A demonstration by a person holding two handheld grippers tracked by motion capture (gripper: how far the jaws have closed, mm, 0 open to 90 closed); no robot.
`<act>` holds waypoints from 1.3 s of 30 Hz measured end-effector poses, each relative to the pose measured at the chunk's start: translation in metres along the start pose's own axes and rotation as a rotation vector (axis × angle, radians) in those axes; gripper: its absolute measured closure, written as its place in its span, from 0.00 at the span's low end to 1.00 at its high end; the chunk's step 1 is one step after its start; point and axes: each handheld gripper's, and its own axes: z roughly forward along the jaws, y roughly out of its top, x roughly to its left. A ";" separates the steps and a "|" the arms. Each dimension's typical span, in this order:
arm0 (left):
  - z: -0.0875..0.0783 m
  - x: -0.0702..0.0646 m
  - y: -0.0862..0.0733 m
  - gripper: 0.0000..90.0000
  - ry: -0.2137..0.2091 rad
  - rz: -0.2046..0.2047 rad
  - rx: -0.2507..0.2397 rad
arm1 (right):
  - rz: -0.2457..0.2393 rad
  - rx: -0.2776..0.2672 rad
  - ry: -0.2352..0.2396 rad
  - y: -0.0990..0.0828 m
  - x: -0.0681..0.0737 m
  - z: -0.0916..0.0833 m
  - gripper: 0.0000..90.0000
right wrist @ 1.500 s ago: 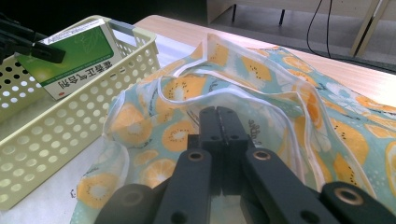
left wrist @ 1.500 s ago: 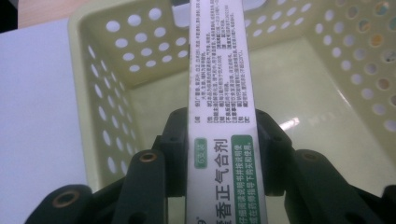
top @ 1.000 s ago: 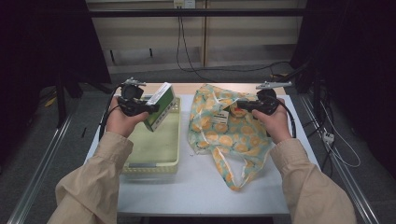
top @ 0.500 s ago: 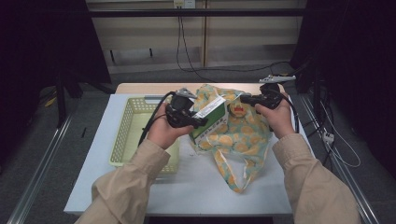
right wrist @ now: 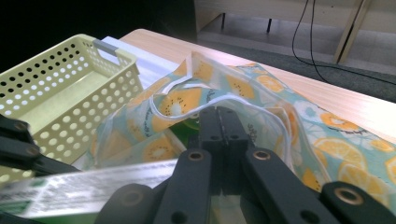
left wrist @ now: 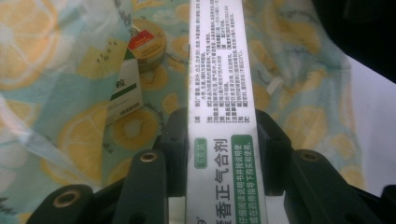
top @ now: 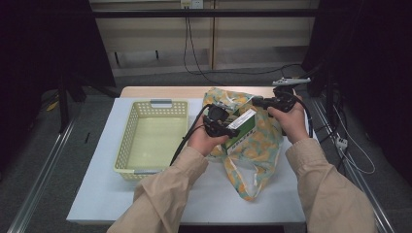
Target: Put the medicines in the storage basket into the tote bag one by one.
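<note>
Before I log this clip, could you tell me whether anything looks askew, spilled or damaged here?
Nothing stands out. The left gripper holds a green-and-white box squarely over the fruit-print bag, the right gripper pinches the bag's rim, and the yellow basket sits upright.

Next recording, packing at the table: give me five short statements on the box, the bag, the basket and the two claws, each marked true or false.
1. The left claw grips a long white and green box. True.
2. The yellow basket holds the box. False: nothing shows in the basket, and the box is over the fruit-print bag.
3. The right claw is open and away from the bag. False: its jaws are shut on the bag's rim.
4. A small round tin lies inside the bag. True.
5. The basket sits on the right claw's side of the table. False: in the high view it stands on the left claw's side of the bag.
</note>
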 end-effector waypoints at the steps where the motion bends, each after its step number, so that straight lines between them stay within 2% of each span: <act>1: 0.005 0.000 0.001 0.70 0.006 0.004 0.009 | 0.001 -0.002 0.000 0.000 -0.002 0.000 1.00; 3: 0.015 -0.001 0.004 0.70 -0.001 -0.008 0.006 | 0.007 -0.008 -0.002 0.001 -0.005 -0.001 1.00; 5: 0.024 0.000 0.007 0.70 0.018 0.000 0.015 | 0.016 -0.014 -0.003 0.000 -0.009 -0.002 1.00; 8: 0.035 0.003 0.011 0.70 0.028 -0.012 0.012 | 0.023 -0.012 -0.007 -0.001 -0.013 -0.003 1.00; 13: 0.051 0.011 0.015 0.70 0.068 -0.035 0.013 | 0.032 -0.010 -0.013 -0.004 -0.020 -0.002 1.00; 16: 0.056 0.014 0.017 0.70 0.075 -0.046 0.006 | 0.042 -0.012 -0.014 -0.004 -0.023 -0.001 1.00; 18: 0.058 0.015 0.020 0.70 0.079 -0.025 0.014 | 0.046 -0.011 -0.016 -0.005 -0.024 0.000 1.00; 20: 0.061 0.015 0.022 0.70 0.087 -0.021 0.008 | 0.049 -0.010 -0.015 -0.006 -0.024 0.001 1.00; 26: 0.067 0.012 0.024 0.70 0.061 -0.025 -0.015 | 0.038 -0.002 -0.014 -0.005 -0.019 0.001 1.00; 27: 0.068 0.012 0.023 0.69 0.063 -0.015 -0.025 | 0.039 -0.003 -0.011 -0.004 -0.018 0.001 1.00; 28: 0.069 0.012 0.023 0.68 0.076 0.010 -0.042 | 0.038 -0.001 -0.013 -0.005 -0.018 0.001 1.00; 29: 0.069 0.013 0.023 0.65 0.081 0.019 -0.055 | 0.037 0.000 -0.015 -0.005 -0.018 0.001 1.00; 31: 0.069 0.013 0.022 0.56 0.074 0.010 -0.057 | 0.035 -0.003 -0.015 -0.005 -0.016 0.001 1.00; 33: 0.066 0.011 0.022 0.37 0.077 0.010 -0.036 | 0.026 0.001 -0.015 -0.005 -0.014 0.000 1.00; 39: 0.041 0.007 0.014 0.33 0.069 0.026 -0.043 | 0.032 -0.002 -0.018 -0.006 -0.014 -0.002 1.00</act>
